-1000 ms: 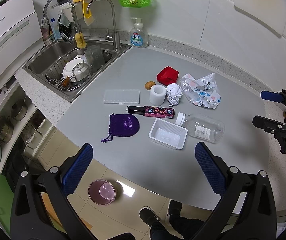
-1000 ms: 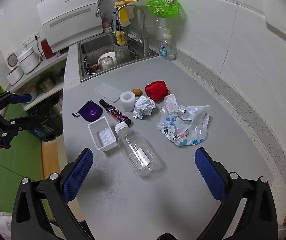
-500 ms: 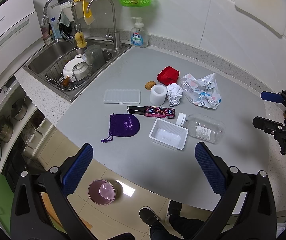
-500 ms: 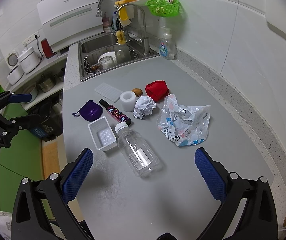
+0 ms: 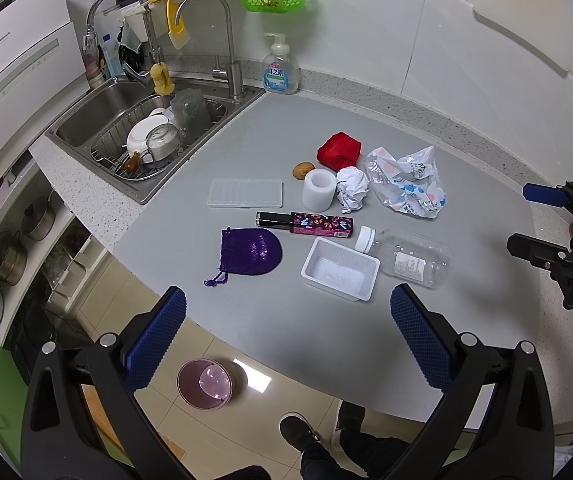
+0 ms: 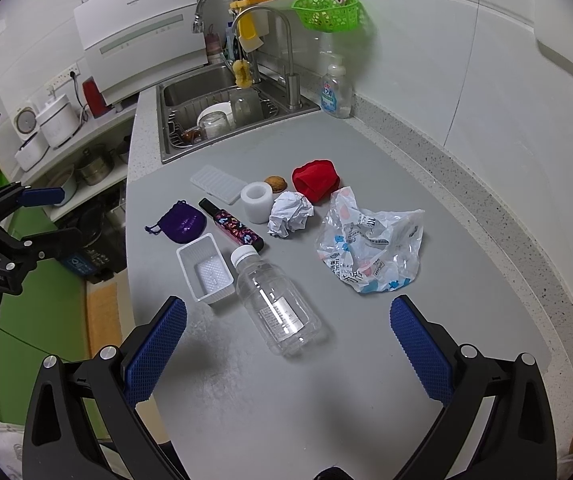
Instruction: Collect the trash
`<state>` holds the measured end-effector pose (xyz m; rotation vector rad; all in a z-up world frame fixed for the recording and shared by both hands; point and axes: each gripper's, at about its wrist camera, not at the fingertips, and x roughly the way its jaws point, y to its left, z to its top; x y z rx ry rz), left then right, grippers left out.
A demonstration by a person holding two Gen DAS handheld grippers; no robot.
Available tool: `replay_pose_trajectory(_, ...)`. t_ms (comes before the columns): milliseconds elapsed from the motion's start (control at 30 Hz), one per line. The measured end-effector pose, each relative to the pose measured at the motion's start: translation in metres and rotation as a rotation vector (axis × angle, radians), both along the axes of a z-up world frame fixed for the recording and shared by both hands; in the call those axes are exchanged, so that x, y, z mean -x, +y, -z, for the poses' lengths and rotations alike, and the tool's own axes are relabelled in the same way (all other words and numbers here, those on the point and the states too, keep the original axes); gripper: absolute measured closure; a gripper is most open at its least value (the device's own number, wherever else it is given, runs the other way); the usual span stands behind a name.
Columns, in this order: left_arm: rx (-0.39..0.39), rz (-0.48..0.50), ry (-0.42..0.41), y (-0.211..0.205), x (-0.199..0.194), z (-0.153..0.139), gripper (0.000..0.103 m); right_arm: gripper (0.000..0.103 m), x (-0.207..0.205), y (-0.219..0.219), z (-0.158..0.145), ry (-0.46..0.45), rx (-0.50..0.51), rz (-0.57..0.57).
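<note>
We held both tools above the grey counter [image 6: 426, 160], the left gripper [image 5: 284, 334] and the right gripper [image 6: 286, 334] each spread wide and carrying nothing. The trash lay mid-frame in both views: a clear plastic bottle [image 6: 276, 300] on its side touching a white tray [image 6: 206, 270], a crumpled paper ball [image 6: 289, 213] and a crumpled plastic bag [image 6: 370, 248] to its right. We judged the bottle light, smooth and prone to roll, best pinched across its body; the bag limp, best taken at a raised fold; the paper soft. No bin was visible to us; the bag's print was unreadable.
</note>
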<state>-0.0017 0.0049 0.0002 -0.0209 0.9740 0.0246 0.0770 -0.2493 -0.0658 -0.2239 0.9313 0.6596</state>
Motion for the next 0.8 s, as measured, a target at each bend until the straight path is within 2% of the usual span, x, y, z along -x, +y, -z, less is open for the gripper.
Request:
replay_pose_trajectory(467,-0.004,0.004,0.003,0.001,-0.001,0.004,0.003,0.005,-0.008,-0.003,0.007,0.036,-0.018,-0.012)
replay_pose_trajectory(800,0.029,-0.025,0.031,0.006,-0.01,0.011,0.003,0.005,-0.019,0.005,0.03,0.078,0.055,-0.06)
